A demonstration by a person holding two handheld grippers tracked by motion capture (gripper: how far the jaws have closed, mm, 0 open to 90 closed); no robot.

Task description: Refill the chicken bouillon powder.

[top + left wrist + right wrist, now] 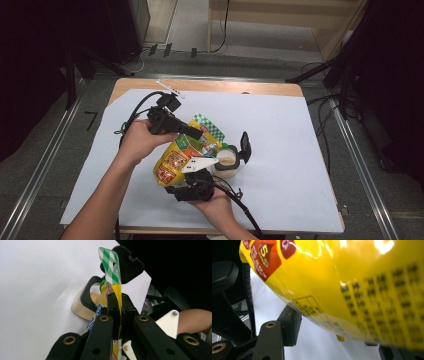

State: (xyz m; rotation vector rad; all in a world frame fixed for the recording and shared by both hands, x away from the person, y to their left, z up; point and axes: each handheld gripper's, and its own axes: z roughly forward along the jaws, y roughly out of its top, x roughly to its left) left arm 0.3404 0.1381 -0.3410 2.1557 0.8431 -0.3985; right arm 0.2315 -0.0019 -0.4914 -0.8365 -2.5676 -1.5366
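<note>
We have a glossy yellow snack pouch with a green-and-white chequered top strip [186,150] held up over a round clear plastic container with pale powder in it [227,162], whose black hinged lid [245,146] stands open on the white sheet covering the table [290,130]. The pouch hangs tilted, its top just beside the container's mouth, so we judge the step in hand to be pouring from the one into the other

Our left gripper [119,305] has its jaws pinched tight on the pouch just under the chequered strip; in the left gripper view the film runs straight up between the two pads. Our right gripper [196,176] cradles the lower belly of the pouch with its jaws part-way apart, the yellow film [337,282] filling the gap, though we cannot tell how firmly they press

To do this well we should keep the top pinch firm, raise the bottom slowly with the right, and hold the opening over the mouth, or powder may land on the sheet
</note>
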